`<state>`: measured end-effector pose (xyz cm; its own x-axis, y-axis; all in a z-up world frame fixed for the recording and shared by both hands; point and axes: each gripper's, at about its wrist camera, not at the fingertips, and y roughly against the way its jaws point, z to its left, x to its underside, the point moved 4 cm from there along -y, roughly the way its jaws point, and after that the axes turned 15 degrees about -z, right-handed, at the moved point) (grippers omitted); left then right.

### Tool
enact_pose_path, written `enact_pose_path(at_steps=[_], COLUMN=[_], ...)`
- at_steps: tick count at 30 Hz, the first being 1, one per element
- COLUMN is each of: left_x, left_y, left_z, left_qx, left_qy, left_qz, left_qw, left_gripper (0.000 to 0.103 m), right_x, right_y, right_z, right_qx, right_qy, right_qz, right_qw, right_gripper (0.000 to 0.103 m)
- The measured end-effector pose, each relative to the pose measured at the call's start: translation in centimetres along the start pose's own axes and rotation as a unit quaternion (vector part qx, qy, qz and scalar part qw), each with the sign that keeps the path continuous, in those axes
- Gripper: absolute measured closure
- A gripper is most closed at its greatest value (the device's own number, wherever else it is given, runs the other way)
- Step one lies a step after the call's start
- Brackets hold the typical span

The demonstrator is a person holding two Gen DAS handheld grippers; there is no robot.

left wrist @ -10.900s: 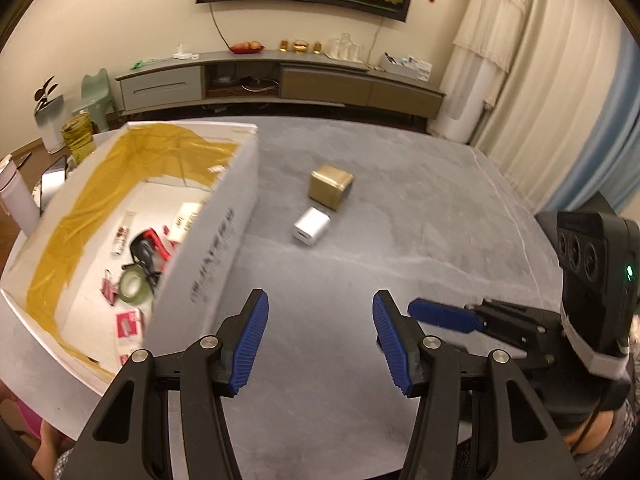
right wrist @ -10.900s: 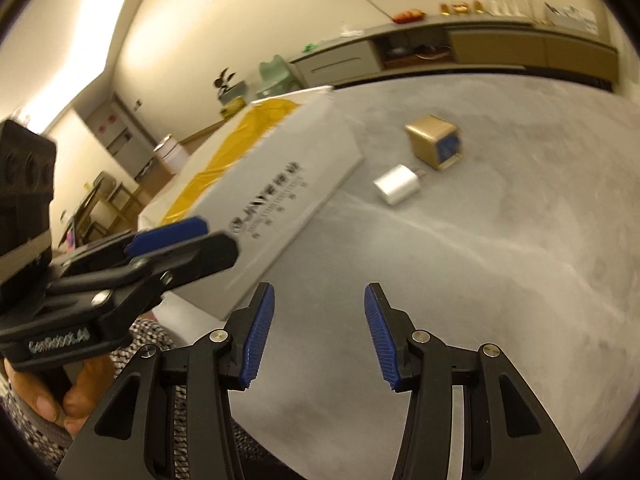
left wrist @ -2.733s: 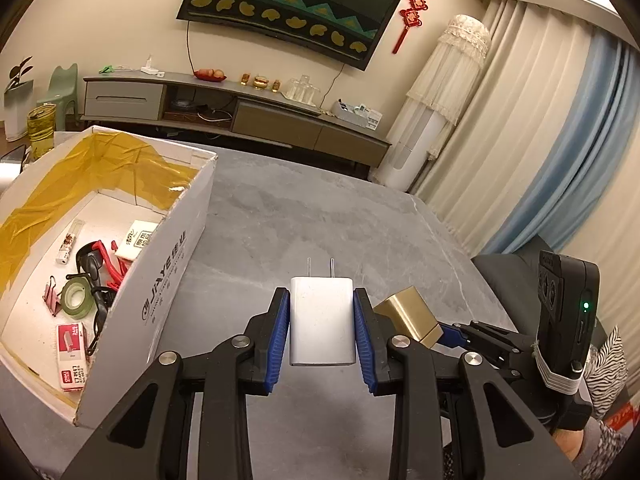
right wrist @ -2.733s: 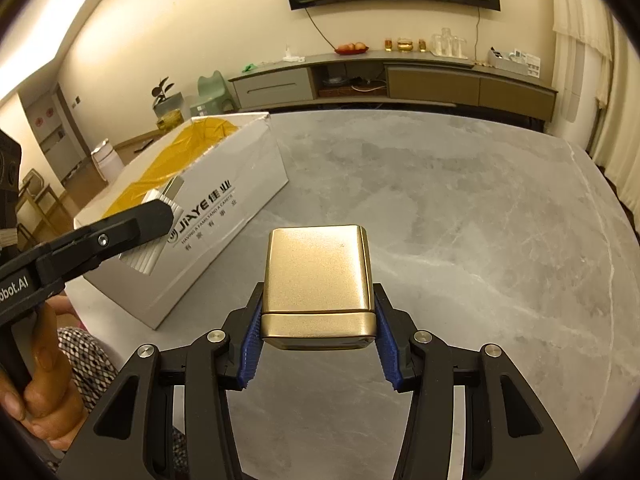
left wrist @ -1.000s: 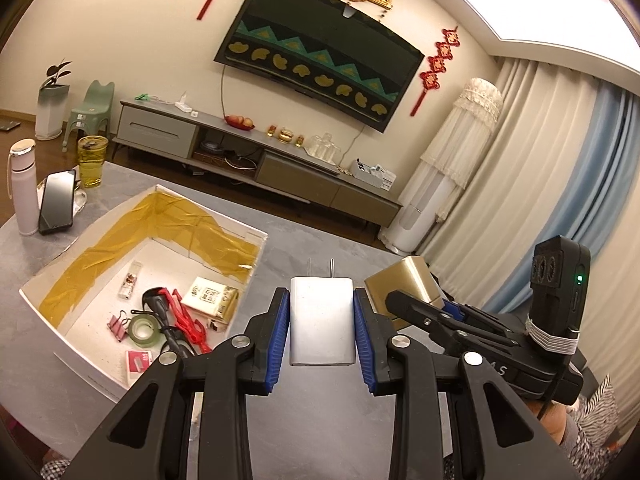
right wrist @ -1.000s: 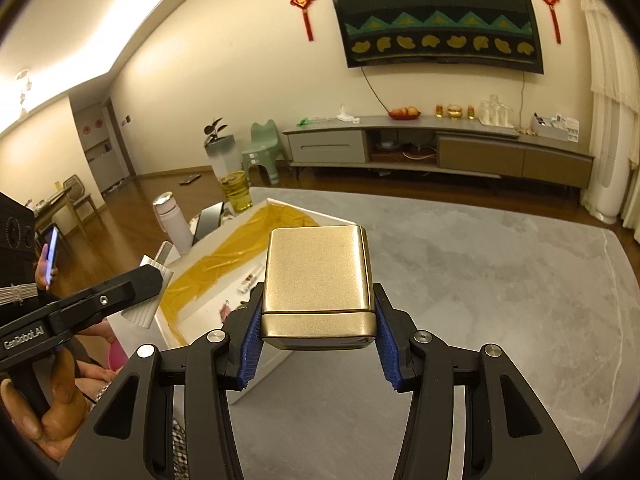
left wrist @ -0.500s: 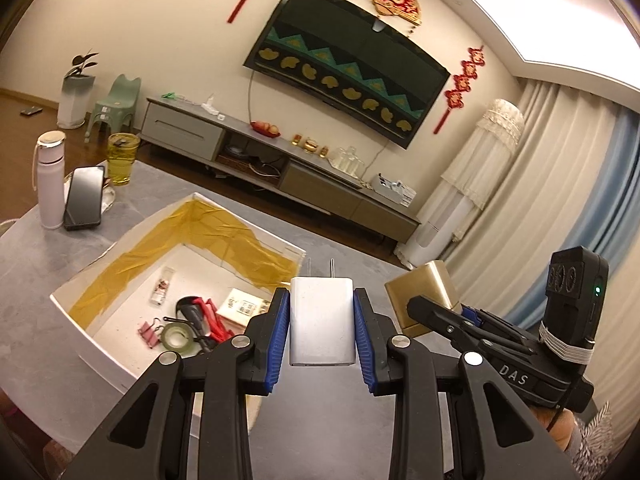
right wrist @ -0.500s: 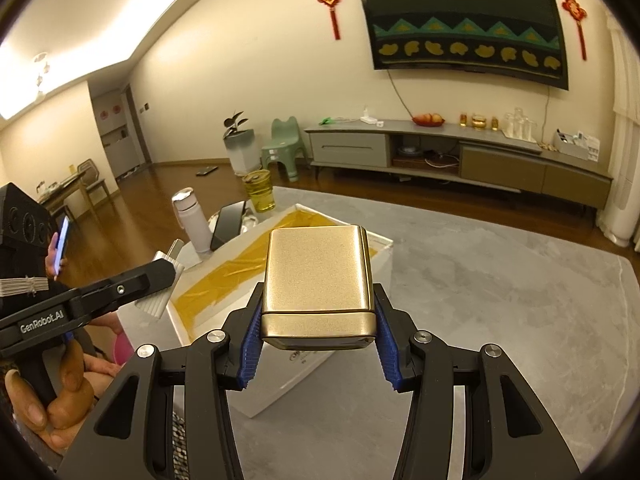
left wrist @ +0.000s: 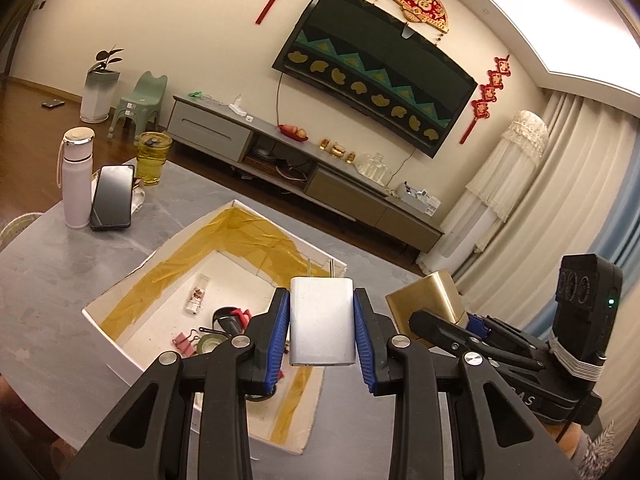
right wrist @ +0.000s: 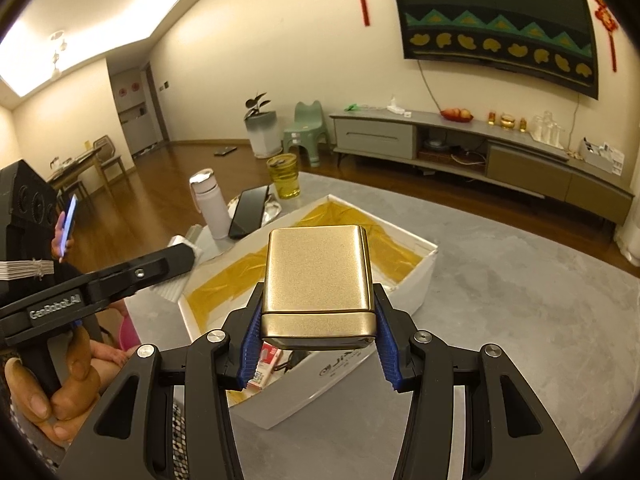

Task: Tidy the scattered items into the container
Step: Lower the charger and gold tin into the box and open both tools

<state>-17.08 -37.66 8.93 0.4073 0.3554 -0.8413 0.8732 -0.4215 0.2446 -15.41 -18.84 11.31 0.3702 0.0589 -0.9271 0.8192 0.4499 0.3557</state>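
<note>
Grey marble-patterned table [left wrist: 48,280]. Borne directly on it: an open white cardboard box [left wrist: 120,330] lined with yellow tape; beyond the box, grouped close together, a white flask [left wrist: 75,184], a dark phone [left wrist: 112,198] and a yellow glass [left wrist: 154,160].

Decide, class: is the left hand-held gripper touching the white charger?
Touching. The left wrist view shows the left hand-held gripper with both blue pads pressed flush against the sides of the white charger, no gap, holding it above the box.

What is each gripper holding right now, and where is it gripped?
The left gripper clamps the white charger by its two sides, prongs pointing away. The right gripper clamps the gold box by its sides.
</note>
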Motion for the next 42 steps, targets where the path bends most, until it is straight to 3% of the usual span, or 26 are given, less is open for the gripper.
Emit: enact_pose_path(at_steps=[21,42], left_x=[0.8,1.6], left_y=[-3.6,-5.6], left_z=[5.6,8.8], left_qx=[-0.061,-0.099], left_qy=[0.006,0.007], left_qz=[0.042,0.082], left_qw=[0.9973,0.9917], left_gripper=[0.071,0.071], right_x=[0.7,1.9], right_y=[-6.7,-17.3], right_z=[1.5,-1.1], right_qx=[-0.018,-0.024], right_qy=[0.026,-0.047], right_qz=[0.057,0.173], right_qw=[0.998,0.983], right_gripper=[0.052,0.052])
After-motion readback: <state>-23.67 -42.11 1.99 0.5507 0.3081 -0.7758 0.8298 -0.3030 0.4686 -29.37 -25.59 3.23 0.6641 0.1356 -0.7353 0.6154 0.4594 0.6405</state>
